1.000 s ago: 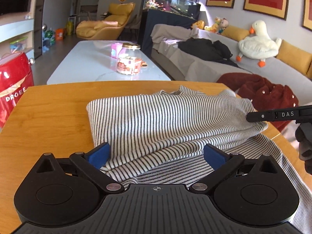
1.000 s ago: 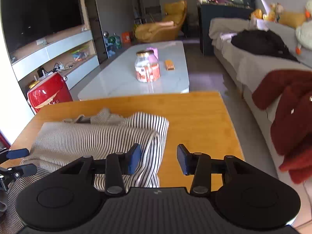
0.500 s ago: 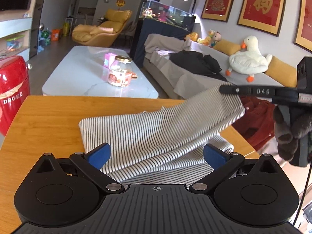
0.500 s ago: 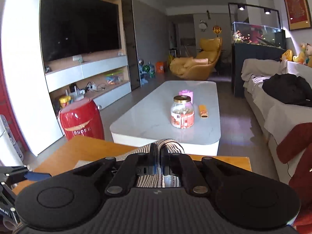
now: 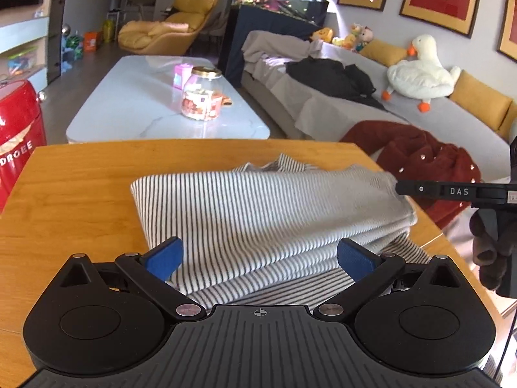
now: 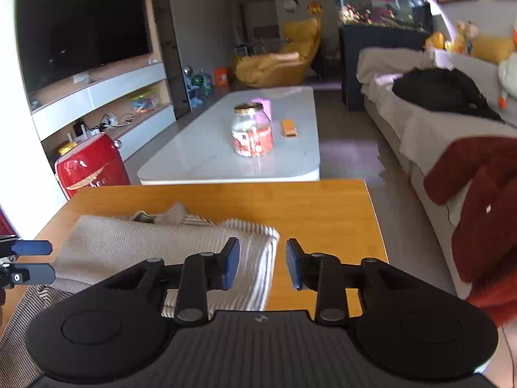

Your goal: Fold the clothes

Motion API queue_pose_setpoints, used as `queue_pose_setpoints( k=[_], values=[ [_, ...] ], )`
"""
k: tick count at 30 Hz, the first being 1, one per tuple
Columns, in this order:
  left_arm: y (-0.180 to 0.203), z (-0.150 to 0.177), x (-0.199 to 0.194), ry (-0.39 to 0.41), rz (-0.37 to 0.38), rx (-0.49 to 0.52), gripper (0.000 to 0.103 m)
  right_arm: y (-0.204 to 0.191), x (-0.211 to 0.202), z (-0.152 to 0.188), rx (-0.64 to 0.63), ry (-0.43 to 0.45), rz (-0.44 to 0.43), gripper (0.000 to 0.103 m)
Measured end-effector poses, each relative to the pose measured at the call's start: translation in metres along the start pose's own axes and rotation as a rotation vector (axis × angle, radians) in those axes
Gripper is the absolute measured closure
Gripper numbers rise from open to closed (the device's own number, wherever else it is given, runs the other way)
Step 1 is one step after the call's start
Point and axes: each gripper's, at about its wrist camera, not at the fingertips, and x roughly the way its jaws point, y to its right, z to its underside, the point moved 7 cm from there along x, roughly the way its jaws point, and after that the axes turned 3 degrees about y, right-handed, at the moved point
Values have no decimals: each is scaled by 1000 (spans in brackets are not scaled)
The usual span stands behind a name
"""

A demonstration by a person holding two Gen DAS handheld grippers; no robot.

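- Right gripper (image 6: 262, 263): jaws opening, blue pads apart. Edge of the shirt (image 6: 155, 252) lies under the gap; neither pad presses on the cloth.
- Left gripper (image 5: 258, 258): jaws wide apart, blue pads standing over the near edge of the shirt (image 5: 265, 213) on either side, nothing clamped.
- Shirt: striped, black on white, lying folded on the wooden table (image 5: 80, 194). Several layers stacked; top layer spans most of the pile, with the neckline bunched at the far edge. A looser striped layer trails out at the near side, below the left gripper.
- Left wrist view: right gripper's finger (image 5: 452, 190) comes in from the right, its tip at the right corner of the top fold. A gloved hand (image 5: 491, 245) holds the handle below it.
- Right wrist view: left gripper's two blue fingers (image 6: 32, 247) enter at the left edge, beside the shirt's left side.
- Table: bare wood beyond and to the right of the shirt.
- Beyond the table: white coffee table (image 5: 135, 106) with a glass jar (image 5: 202, 95) and a pink box (image 5: 182, 76). Red appliance (image 6: 90, 168) on the floor to the left. Red garment (image 5: 416, 158) on the grey sofa (image 5: 339, 110) to the right, black garment (image 5: 329, 77) further along it.
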Motion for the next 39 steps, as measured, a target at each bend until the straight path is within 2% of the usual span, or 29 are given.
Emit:
queue_pose_setpoints(
  k=[1,2,5,8,9,11,13,15,17,20,21,22,24,27,28,31,37,39],
  values=[
    [3,-4,1,12,19,-7,0,-8,-1,-5,-7,14,-29,55],
    [5,-7,3,21,37,-12,0,-16,-1,-9,-11,27,-59,51],
    [9,-11,19,20,62,-29,0,-38,11,-17,-29,36,-125,46],
    [-6,-2,52,-45,21,-73,0,-40,50,-8,81,-47,-172,39],
    [-12,2,60,-53,15,-87,0,-40,63,-5,120,-76,-188,37],
    [-11,5,61,-29,19,-44,0,-33,87,14,177,-127,-171,36],
    [-7,10,60,-27,5,3,0,-37,86,19,141,-87,-193,28],
    [-5,13,60,-26,-3,36,0,-43,81,20,111,-87,-167,27],
    [-5,13,60,-26,0,32,0,-47,68,18,82,-71,-154,25],
    [-8,13,59,-20,14,18,0,-49,45,19,67,-37,-154,13],
    [-9,13,58,-18,19,14,0,-48,38,22,81,-35,-157,7],
    [-9,14,58,-15,25,8,0,-45,33,28,108,-41,-160,5],
    [-10,14,57,-11,31,2,0,-40,29,39,137,-52,-162,5],
    [-10,14,57,-9,33,4,0,-48,30,49,59,-32,-124,4],
    [-10,14,57,-8,33,5,0,-52,32,50,39,-43,-112,0],
    [-11,14,56,-13,44,-2,0,-59,39,51,-12,-77,-81,0],
    [-21,4,44,-75,102,-49,0,-57,39,49,-15,-117,-113,0],
    [-29,-5,35,-67,78,-83,0,-58,40,47,-34,-143,-127,0]
  ],
)
